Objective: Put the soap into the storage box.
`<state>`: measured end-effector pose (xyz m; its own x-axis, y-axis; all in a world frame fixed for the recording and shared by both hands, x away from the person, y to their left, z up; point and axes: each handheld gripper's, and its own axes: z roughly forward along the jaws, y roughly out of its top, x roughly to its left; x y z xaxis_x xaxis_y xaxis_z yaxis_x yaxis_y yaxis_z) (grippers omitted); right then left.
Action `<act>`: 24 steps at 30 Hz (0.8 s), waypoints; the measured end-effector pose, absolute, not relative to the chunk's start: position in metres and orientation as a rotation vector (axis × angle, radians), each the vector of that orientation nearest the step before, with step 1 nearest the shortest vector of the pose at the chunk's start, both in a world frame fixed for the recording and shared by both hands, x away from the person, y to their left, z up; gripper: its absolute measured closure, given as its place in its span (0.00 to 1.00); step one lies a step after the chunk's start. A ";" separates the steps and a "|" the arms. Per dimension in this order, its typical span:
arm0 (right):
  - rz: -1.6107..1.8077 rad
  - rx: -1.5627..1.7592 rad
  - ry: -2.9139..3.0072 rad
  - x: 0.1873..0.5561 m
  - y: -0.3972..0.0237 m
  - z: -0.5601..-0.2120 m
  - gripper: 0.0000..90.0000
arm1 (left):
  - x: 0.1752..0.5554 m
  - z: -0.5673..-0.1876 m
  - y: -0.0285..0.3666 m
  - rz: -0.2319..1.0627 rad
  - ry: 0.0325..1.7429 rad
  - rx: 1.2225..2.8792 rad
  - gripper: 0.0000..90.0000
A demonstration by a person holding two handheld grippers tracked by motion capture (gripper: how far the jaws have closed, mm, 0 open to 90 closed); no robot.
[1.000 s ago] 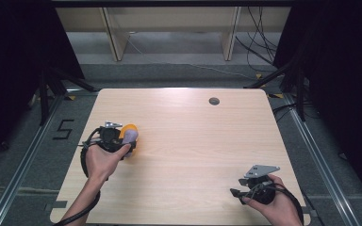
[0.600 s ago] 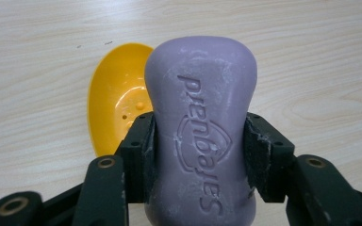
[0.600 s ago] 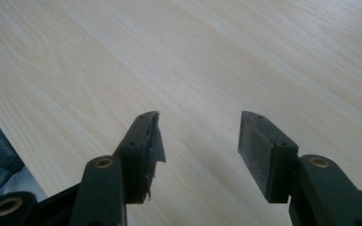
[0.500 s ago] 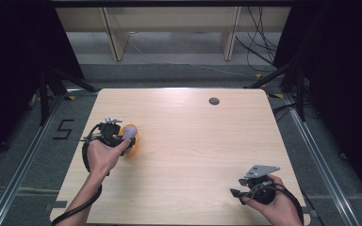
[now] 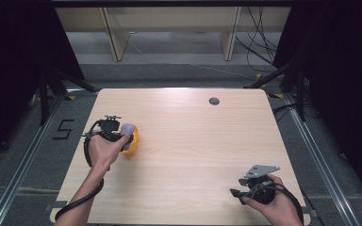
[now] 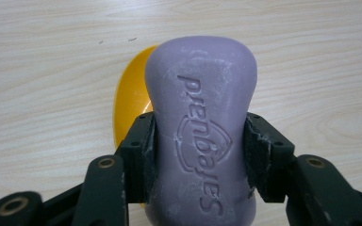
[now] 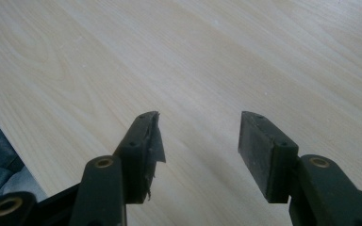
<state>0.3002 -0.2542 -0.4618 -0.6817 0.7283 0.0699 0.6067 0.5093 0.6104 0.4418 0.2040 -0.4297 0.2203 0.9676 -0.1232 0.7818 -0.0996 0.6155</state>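
Observation:
A purple bar of soap point(image 6: 201, 127) with embossed lettering is clamped between the jaws of my left gripper point(image 6: 199, 141), which is shut on it. Under the soap lies a yellow dish point(image 6: 131, 101), mostly hidden by the bar. In the high view the soap point(image 5: 127, 130) and the yellow dish point(image 5: 133, 143) are at the table's left side, with the left gripper point(image 5: 122, 136) held by a hand just above them. My right gripper point(image 7: 199, 139) stands open over bare wood with nothing between its jaws; in the high view the right gripper point(image 5: 235, 192) is near the front right corner.
The light wooden table point(image 5: 193, 141) has a small dark round hole point(image 5: 214, 100) near its far edge. Black frame legs and cables stand on the grey floor around it. A "5" mark point(image 5: 62, 128) is on the floor at the left.
My left gripper with the soap has turned and lowered over the yellow dish, so the soap now covers most of it. The right gripper has stayed put.

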 end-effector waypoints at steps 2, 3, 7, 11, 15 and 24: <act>0.916 1.146 2.555 0.300 -0.254 -0.462 0.54 | 0.444 -0.431 0.205 0.423 1.616 1.936 0.55; 0.915 1.145 2.554 0.300 -0.254 -0.462 0.54 | 0.445 -0.431 0.205 0.423 1.618 1.938 0.55; 0.915 1.144 2.554 0.300 -0.254 -0.462 0.54 | 0.450 -0.436 0.206 0.422 1.630 1.950 0.55; 0.915 1.145 2.556 0.300 -0.254 -0.462 0.54 | 0.454 -0.439 0.206 0.422 1.644 1.949 0.55; 0.914 1.115 2.555 0.301 -0.255 -0.463 0.54 | 0.457 -0.441 0.206 0.423 1.654 1.954 0.55; 0.932 1.122 2.541 0.301 -0.254 -0.465 0.54 | 0.463 -0.447 0.204 0.429 1.676 1.975 0.55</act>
